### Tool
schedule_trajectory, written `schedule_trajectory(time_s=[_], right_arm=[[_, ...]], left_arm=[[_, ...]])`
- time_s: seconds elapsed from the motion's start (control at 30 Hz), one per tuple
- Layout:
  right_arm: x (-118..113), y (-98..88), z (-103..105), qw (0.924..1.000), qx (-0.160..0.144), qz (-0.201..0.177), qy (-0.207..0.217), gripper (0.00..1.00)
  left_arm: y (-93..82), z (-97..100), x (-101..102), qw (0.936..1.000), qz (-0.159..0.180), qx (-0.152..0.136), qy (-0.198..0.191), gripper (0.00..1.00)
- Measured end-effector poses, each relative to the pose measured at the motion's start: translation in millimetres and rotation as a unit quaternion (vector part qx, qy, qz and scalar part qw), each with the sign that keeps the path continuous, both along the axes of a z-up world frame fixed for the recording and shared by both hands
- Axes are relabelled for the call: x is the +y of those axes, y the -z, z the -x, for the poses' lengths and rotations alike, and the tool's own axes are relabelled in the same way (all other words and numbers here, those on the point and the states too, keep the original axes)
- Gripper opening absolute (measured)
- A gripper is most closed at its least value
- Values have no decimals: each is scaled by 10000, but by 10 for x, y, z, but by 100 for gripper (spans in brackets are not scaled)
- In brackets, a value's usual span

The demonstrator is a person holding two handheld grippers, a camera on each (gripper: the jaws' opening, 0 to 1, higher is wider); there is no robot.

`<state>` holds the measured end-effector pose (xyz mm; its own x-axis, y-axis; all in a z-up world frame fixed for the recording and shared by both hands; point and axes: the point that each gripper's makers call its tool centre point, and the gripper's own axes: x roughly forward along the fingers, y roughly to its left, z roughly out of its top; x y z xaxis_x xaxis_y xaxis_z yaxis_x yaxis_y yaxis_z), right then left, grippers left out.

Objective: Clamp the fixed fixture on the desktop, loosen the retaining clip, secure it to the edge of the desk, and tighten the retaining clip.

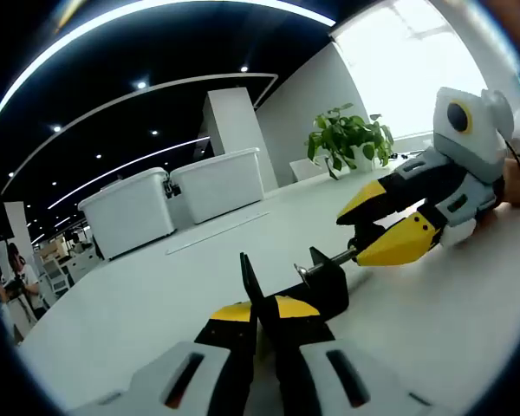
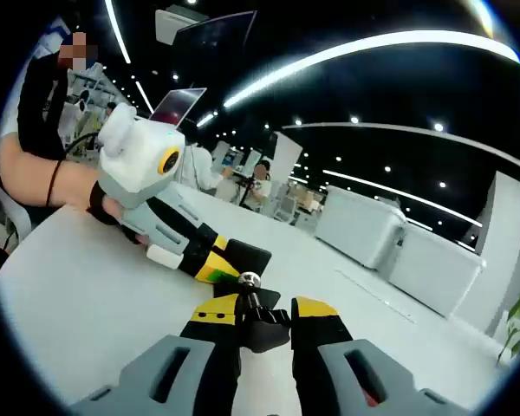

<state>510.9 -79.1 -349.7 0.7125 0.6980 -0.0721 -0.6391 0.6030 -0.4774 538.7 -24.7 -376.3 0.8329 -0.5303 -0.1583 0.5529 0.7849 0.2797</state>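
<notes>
On the white desk, your left gripper pinches the black clamp to steady it, while your right gripper closes on its screw handle, placed to loosen it.

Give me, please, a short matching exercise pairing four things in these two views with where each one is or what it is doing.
Things:
1. left gripper
2. right gripper
3. potted plant
4. storage bins

Places or states:
A. at the far edge of the white table, by the window
B. closed on the clamp's black body
C. two white ones side by side on the table
D. closed on the clamp's screw end

Pairs: 1-B, 2-D, 3-A, 4-C
</notes>
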Motion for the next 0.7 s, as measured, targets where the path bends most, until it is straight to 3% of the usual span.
schedule_trajectory(time_s=[0.17,0.23,0.3,0.4,0.47,0.5,0.53,0.63,0.7], right_arm=[[-20,-17,-48,9997,144,-151,148,21],[-72,-67,-76,9944,619,-819,243,24],[-173,-139,-147,9834,1053,-1444,309,32],[-365,-156,-244,9513,1920,-2341,583,32],[-384,-131,-244,9284,2481,-2729,450,28],[-372,-133,-226,9215,2629,-2839,347,28],[-357,-132,-197,9189,2697,-2864,282,27],[-280,-119,-143,9228,2718,-2729,125,28],[-202,-29,-75,9355,2674,-2308,78,30]], left_arm=[[1,1,2,10000,-1,0,-5,7],[2,1,1,10000,3,6,-4,7],[2,2,0,10000,3,5,-3,7],[2,3,-1,10000,5,7,-1,7],[2,5,-1,10000,4,5,-1,7],[2,4,-1,10000,5,6,-1,7],[2,5,-1,10000,5,6,-1,7],[2,6,0,10000,6,8,-1,7],[2,6,0,10000,7,9,-1,7]])
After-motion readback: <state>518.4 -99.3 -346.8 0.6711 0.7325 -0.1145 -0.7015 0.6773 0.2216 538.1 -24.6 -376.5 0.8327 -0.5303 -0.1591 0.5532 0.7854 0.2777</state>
